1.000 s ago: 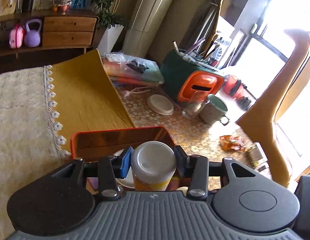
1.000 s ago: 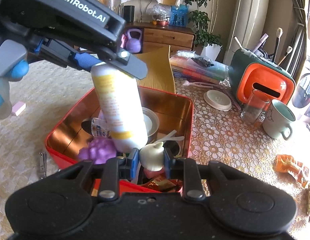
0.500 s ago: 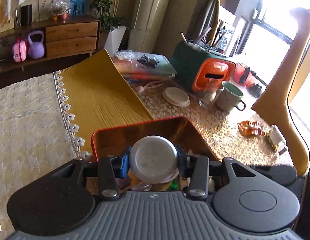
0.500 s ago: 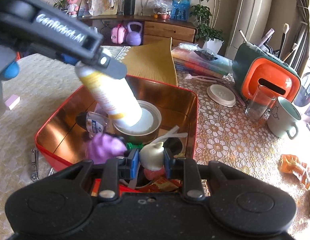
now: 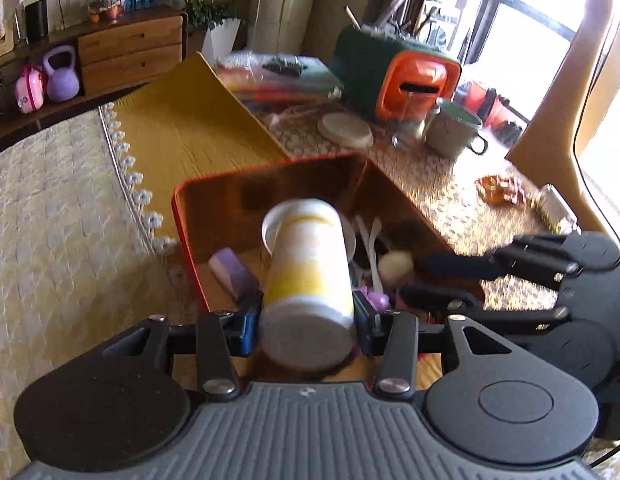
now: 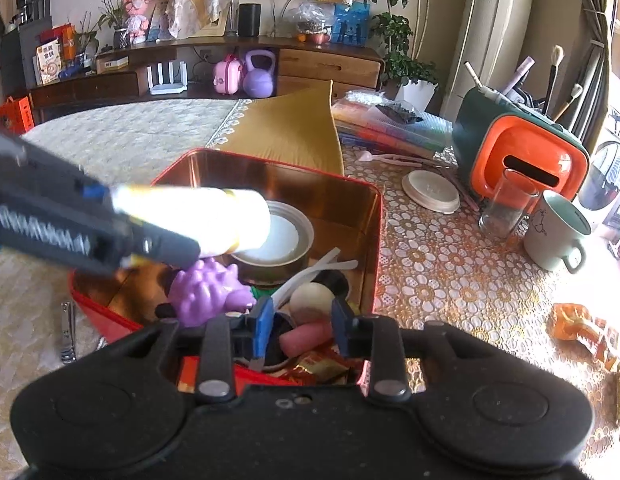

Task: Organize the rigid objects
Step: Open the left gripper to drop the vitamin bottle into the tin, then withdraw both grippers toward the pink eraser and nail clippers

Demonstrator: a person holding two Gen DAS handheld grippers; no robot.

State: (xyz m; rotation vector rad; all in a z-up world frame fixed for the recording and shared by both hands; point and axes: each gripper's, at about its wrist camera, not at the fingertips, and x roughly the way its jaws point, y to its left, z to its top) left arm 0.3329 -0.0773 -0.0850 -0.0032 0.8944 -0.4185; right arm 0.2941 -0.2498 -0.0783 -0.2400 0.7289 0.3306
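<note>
My left gripper (image 5: 306, 322) is shut on a white and yellow bottle (image 5: 308, 276) and holds it tilted nearly flat over the red tin box (image 5: 182, 224). The same bottle (image 6: 214, 216) shows in the right wrist view, its end over a round tin with a white lid (image 6: 276, 240). My right gripper (image 6: 298, 318) is open over the box's near corner, its jaws on either side of a small white gourd-shaped piece (image 6: 311, 298) lying in the box (image 6: 369, 248). A purple spiky toy (image 6: 208, 290) and a pink piece (image 6: 306, 338) also lie inside.
A nail clipper (image 6: 68, 330) lies left of the box. A white lid (image 6: 429, 190), glass (image 6: 505, 208), mug (image 6: 557, 232), orange and green holder (image 6: 517, 160) and orange wrapper (image 6: 581, 328) stand to the right. A yellow cushion (image 6: 290, 128) lies behind.
My right gripper has opened and let go of the white gourd-shaped piece, which now lies in the box. My left gripper has tilted the bottle from upright to nearly flat, lower into the box.
</note>
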